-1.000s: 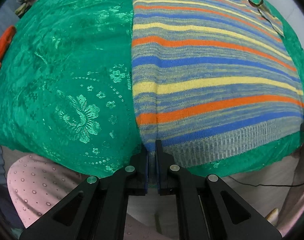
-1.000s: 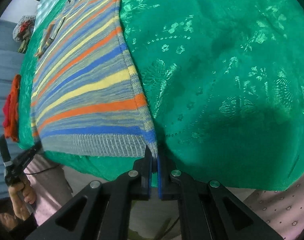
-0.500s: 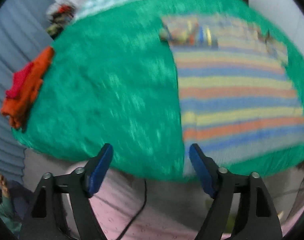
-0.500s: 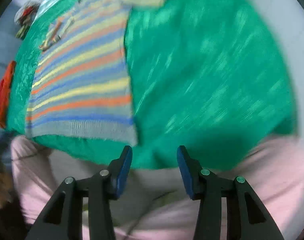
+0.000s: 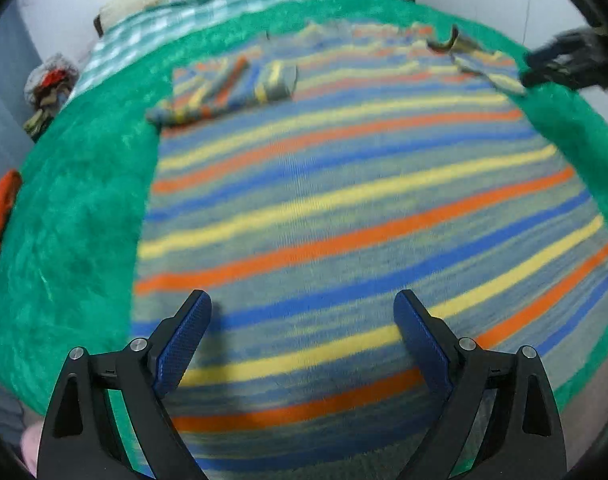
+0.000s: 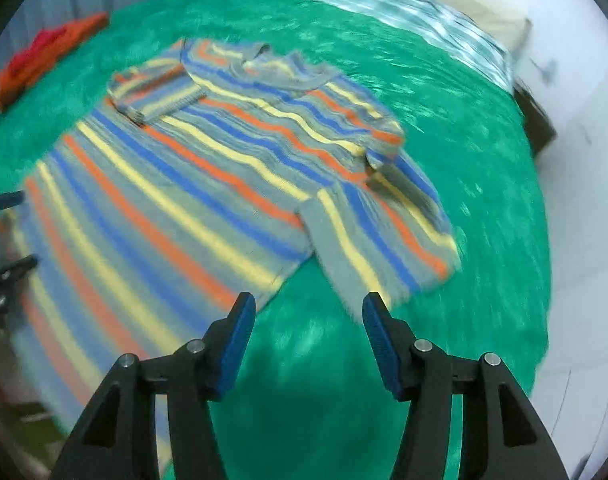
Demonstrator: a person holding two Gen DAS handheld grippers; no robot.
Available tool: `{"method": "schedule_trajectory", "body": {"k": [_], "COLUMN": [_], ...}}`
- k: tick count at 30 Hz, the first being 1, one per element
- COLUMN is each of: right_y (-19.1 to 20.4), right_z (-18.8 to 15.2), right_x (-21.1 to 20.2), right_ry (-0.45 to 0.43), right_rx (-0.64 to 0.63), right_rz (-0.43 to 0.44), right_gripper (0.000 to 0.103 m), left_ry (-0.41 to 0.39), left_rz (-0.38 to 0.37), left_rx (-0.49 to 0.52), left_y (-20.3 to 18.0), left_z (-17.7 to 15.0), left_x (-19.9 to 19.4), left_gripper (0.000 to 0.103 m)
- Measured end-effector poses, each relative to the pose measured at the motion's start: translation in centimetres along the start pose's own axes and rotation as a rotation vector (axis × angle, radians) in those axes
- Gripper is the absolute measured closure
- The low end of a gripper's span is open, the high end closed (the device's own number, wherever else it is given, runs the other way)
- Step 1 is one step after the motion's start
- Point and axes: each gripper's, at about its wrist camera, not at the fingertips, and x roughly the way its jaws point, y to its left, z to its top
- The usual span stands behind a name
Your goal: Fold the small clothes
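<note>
Lying flat on the bed, the striped sweater is only partly folded. Its back faces up, or its front, I cannot tell which. It rests on the green cover, with its bottom hem at the near edge of the bed and its neck toward the far edge, where a checked sheet shows.

One sleeve is already folded in across the top of the sweater, on the left side in the left wrist view. The other sleeve sticks out to the side over the green cover, so it looks not yet folded.

The left hand-held gripper hangs over the lower part of the sweater. Its jaws have just been opening and now stand wide, with nothing held between them. The right hand-held gripper hangs over bare green cover, near the loose sleeve's cuff. Its jaws have just been opening too, about halfway, and hold nothing.

I think what is left is this: fold the loose sleeve in, then fold the body up. A small pile of red clothes waits near the far left corner of the bed.
</note>
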Motion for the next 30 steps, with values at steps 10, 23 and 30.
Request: {"method": "schedule_trajectory", "body": {"k": [10,23,30], "right_y": [-9.3,-27.5,-26.5], "right_z": [-0.5,-13.1,-14.4], "right_x": [2.0,0.2,2.0], "right_ry": [-0.113,-0.051,0.046], "right_rx": [0.301,1.125,1.121], "right_rz": [0.059,0.044,-0.055], "right_gripper": [0.099,0.100,0.100], "left_ry": [0.035,0.036,0.008], "left_rz": [-0.003,0.021,0.056], "left_rx": [-0.059,-0.079,-0.075], "left_y": [1.0,2.3,4.4], "left_z": [-0.3,1.1,2.8], "left_x": [-0.3,-2.4,-4.0], "left_gripper": [0.005,0.007,0.007]}}
